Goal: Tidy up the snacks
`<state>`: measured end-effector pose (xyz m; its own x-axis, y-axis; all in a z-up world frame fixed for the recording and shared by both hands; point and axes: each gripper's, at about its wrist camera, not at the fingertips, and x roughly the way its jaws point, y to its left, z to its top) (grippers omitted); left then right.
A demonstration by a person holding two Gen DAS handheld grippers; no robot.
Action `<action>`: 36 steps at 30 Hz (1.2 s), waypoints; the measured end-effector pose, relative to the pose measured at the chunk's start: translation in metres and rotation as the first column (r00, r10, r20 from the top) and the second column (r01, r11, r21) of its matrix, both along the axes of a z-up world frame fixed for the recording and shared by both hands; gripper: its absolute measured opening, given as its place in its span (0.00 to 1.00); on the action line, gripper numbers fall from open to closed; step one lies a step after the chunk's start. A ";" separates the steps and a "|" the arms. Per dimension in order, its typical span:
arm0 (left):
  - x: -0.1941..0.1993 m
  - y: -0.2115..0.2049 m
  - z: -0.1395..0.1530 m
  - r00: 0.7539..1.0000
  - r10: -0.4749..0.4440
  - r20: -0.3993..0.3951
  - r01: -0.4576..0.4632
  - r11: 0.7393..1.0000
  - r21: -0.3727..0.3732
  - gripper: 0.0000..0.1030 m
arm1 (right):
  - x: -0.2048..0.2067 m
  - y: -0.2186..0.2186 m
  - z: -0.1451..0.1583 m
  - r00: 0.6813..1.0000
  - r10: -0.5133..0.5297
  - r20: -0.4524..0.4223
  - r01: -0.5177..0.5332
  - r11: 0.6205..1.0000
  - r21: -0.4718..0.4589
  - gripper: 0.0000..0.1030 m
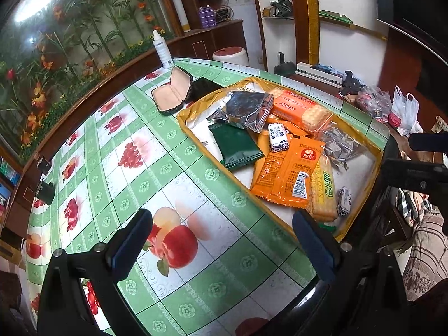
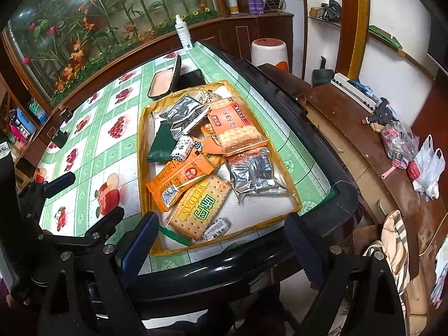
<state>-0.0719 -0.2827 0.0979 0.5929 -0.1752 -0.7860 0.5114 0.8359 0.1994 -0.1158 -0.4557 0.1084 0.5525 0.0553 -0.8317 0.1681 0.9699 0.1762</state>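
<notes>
While both hand-held grippers hover with jaws apart and empty, the yellow cracker pack, long axis toward one o'clock, lies nearest the right hand-held gripper, at twelve o'clock.

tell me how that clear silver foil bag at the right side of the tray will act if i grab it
The silver foil bag looks crinkled and loosely filled, so it will probably sag and flex rather than stay stiff. Its glossy film may slip between pads. It lies flat in the tray, so rolling seems unlikely.

The surface wears green-and-white checks with red fruit prints; the tray has a yellow rim, holding orange packets and a dark green packet.
</notes>
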 end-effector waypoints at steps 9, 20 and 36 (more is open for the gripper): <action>0.005 -0.006 -0.003 1.000 -0.016 -0.011 0.016 1.000 0.000 0.97 | 0.003 -0.001 -0.002 1.000 -0.013 -0.011 0.013 1.000 -0.007 0.91; 0.009 -0.013 -0.005 1.000 -0.028 -0.008 0.028 1.000 0.005 0.97 | 0.006 -0.007 -0.005 0.999 -0.030 -0.022 0.030 1.000 -0.009 0.91; 0.011 -0.016 -0.006 1.000 -0.027 -0.009 0.027 1.000 0.008 0.97 | 0.005 -0.012 -0.009 0.999 -0.042 -0.029 0.041 0.999 -0.008 0.91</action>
